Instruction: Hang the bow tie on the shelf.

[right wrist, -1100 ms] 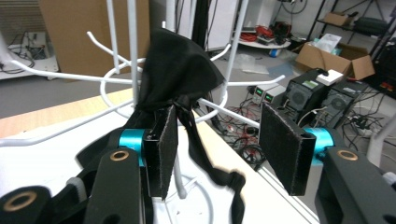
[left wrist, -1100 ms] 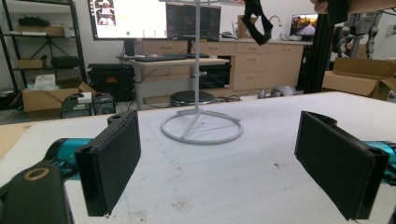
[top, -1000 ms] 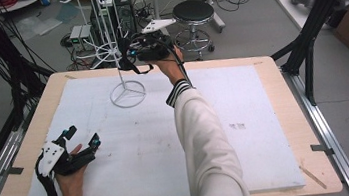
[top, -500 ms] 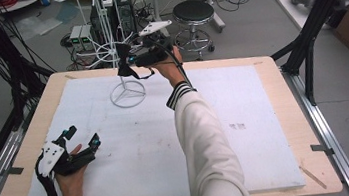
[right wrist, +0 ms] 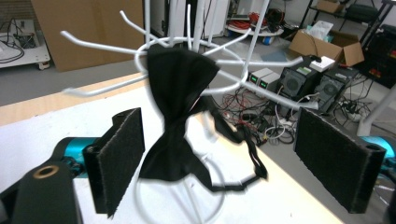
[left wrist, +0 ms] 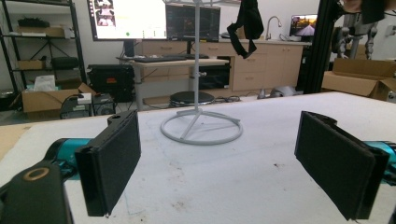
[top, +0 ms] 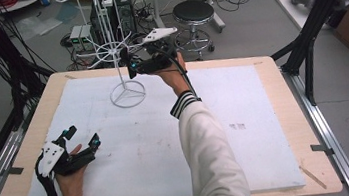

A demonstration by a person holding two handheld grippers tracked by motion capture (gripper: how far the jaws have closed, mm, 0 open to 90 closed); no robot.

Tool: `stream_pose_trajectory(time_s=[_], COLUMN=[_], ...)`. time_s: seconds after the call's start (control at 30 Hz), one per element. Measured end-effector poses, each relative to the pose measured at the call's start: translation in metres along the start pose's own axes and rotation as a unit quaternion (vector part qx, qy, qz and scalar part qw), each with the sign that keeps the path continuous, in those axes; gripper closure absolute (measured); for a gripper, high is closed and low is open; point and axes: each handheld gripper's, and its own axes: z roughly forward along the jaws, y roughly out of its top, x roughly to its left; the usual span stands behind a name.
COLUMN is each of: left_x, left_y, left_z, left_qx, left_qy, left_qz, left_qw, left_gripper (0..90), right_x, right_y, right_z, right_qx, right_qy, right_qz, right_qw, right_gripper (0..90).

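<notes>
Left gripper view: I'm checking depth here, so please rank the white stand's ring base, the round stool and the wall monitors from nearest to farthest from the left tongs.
1. White stand's ring base: on the white table, straight ahead of the left tongs.
2. Round stool: on the floor behind the table edge, behind the stand's pole.
3. Wall monitors: top of the view, at the far wall.

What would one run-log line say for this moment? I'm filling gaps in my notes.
item: black fabric bow tie hanging on white wire rack | right gripper: jaws just opened, apart from tie | left gripper: open on white table
</notes>
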Motion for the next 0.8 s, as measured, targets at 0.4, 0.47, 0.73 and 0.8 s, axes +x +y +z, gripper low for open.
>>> stream_pose_trajectory(time_s=[0.4,0.47,0.73,0.8], left_x=[0.000,0.000,-0.001,-0.001], left_y=[0.000,0.000,0.000,0.000], left_z=[0.000,0.000,0.000,0.000], left_qx=[0.000,0.000,0.001,0.001], left_qy=[0.003,0.004,0.003,0.003], left_qz=[-0.002,-0.002,0.001,0.001], left_qw=[1.0000,1.0000,1.0000,1.0000], left_gripper=[14.8,14.8,14.8,14.8], right_x=[0.006,0.005,0.013,0.016], right_y=[-0.051,-0.064,-0.113,-0.126], right_z=[-0.103,-0.121,-0.190,-0.203], right_qx=[-0.060,-0.071,-0.104,-0.098], right_qy=[-0.022,-0.031,-0.066,-0.077], right_qz=[0.024,0.030,0.057,0.056], right_qw=[0.9977,0.9965,0.9907,0.9906], right_gripper=[11.1,10.4,0.4,0.4])
